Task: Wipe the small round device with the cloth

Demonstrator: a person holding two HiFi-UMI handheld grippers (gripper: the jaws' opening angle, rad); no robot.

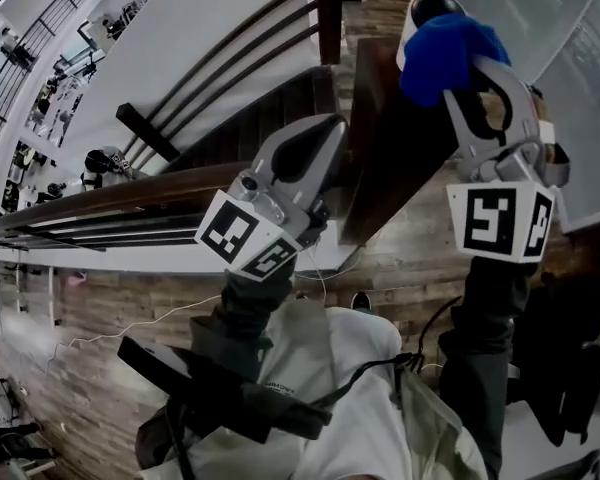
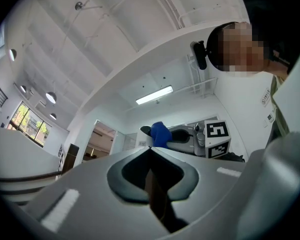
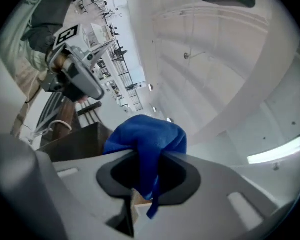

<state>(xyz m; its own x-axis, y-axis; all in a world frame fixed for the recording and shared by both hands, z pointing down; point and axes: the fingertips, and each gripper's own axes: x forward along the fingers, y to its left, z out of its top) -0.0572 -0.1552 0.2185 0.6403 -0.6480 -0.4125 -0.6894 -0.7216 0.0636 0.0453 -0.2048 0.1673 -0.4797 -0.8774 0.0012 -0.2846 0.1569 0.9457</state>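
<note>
Small round device (image 1: pixel 432 6): white body, dark face, at the top of the head view, at the far end of a dark wooden ledge (image 1: pixel 390 158). Its lower part is covered by the blue cloth (image 1: pixel 448 53); contact between the two cannot be told. Right gripper (image 1: pixel 472 73) is raised toward the device, with the cloth bunched at its tips. Left gripper (image 1: pixel 332 128) sits lower and to the left, over the wooden handrail (image 1: pixel 130 196), well apart from the device. Pale floor and the person's light trousers (image 1: pixel 340 408) lie below.

Left gripper view: left gripper (image 2: pixel 150 151) has its fingers pressed together at the tips, with nothing between them. Beyond them, the cloth (image 2: pixel 160 134) shows as a blue lump on the right gripper, whose marker cube (image 2: pixel 217 139) is just to the right. A strip light (image 2: pixel 155 95) shows on the white ceiling above.

Right gripper view: right gripper (image 3: pixel 147 156) has its fingers pinching the cloth (image 3: pixel 145 134). A fold hangs down through the dark opening between them, and the bulk mushrooms above the tips. The wooden ledge (image 3: pixel 75 139) lies to the left, behind the cloth. Left gripper (image 3: pixel 92 89) is at upper left, apart from the cloth.
</note>
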